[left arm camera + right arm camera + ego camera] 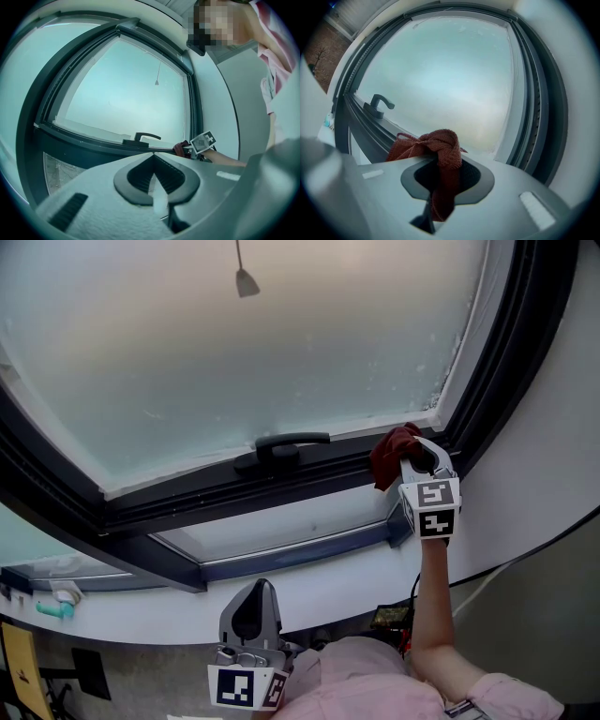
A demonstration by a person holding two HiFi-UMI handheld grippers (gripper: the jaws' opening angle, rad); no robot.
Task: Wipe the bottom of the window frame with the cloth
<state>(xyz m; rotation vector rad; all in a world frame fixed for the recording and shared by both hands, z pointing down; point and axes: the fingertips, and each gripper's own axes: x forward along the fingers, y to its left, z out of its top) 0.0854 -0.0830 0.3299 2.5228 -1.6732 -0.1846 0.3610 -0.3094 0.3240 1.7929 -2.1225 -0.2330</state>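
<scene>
Right claw point(412, 454) is clamped on the cloth point(392, 452). The right gripper view shows the red wad bunched above the jaws, with a tail hanging down between them. The cloth sits at the right corner of the frame point(234, 488), at 3 o'clock from the handle point(286, 443), and touches the dark bottom rail just under the glass point(262, 352). Left claw point(251, 601) is low at 6 o'clock, jaws together on nothing, well apart from the frame.

My read is that the wipe is at its right end and most of the rail toward 9 o'clock is not yet covered.

To do it well:
- I press the wad down onto the rail, not the glass, and drag toward 9 o'clock in one steady pass.
- Grip needs to be firm, since the rail's drag could pull the tail out.
- The wad leads and the claw trails, so the hard tips don't scrape the frame.
- The handle base sits on the rail mid-way and is a likely snag, so I ease over or around it.
- The left claw isn't needed, so it's best left low.
</scene>
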